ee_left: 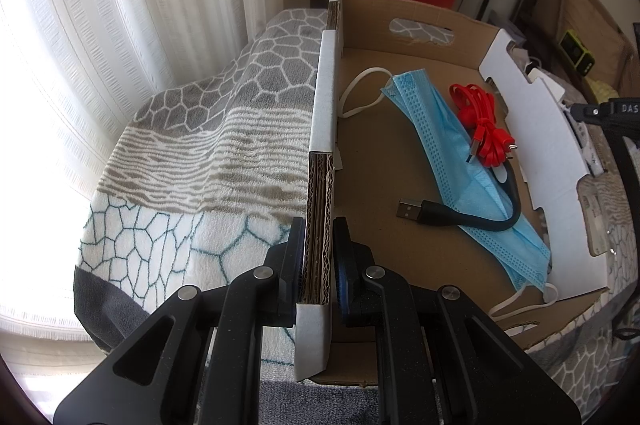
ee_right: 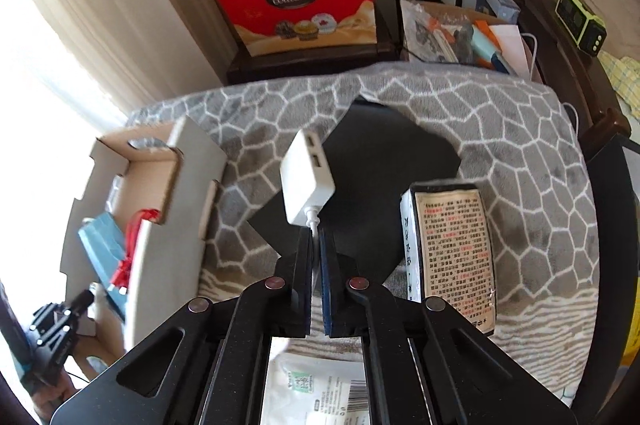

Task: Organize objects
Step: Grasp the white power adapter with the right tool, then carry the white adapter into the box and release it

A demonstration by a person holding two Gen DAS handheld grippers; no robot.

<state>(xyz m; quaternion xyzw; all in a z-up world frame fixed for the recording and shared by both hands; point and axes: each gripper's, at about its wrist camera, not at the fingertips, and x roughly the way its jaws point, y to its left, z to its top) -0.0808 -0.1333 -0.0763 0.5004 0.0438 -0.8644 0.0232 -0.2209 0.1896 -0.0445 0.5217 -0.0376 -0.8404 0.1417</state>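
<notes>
My left gripper (ee_left: 319, 237) is shut on the left wall (ee_left: 322, 129) of a cardboard box. Inside the box lie a blue face mask (ee_left: 452, 161), a red cable (ee_left: 482, 129) and a black USB cable (ee_left: 448, 217). The box also shows at the left of the right wrist view (ee_right: 160, 225). My right gripper (ee_right: 316, 245) is shut on the white cord of a white USB hub (ee_right: 306, 181) and holds it above a black sheet (ee_right: 384, 161) on the grey patterned blanket (ee_right: 520, 153).
A printed box (ee_right: 452, 249) stands right of the hub. A white packet (ee_right: 316, 385) lies under my right gripper. A red gift bag (ee_right: 296, 5) and a box of clutter (ee_right: 452, 33) stand beyond the blanket. Curtains (ee_left: 120, 25) hang at the left.
</notes>
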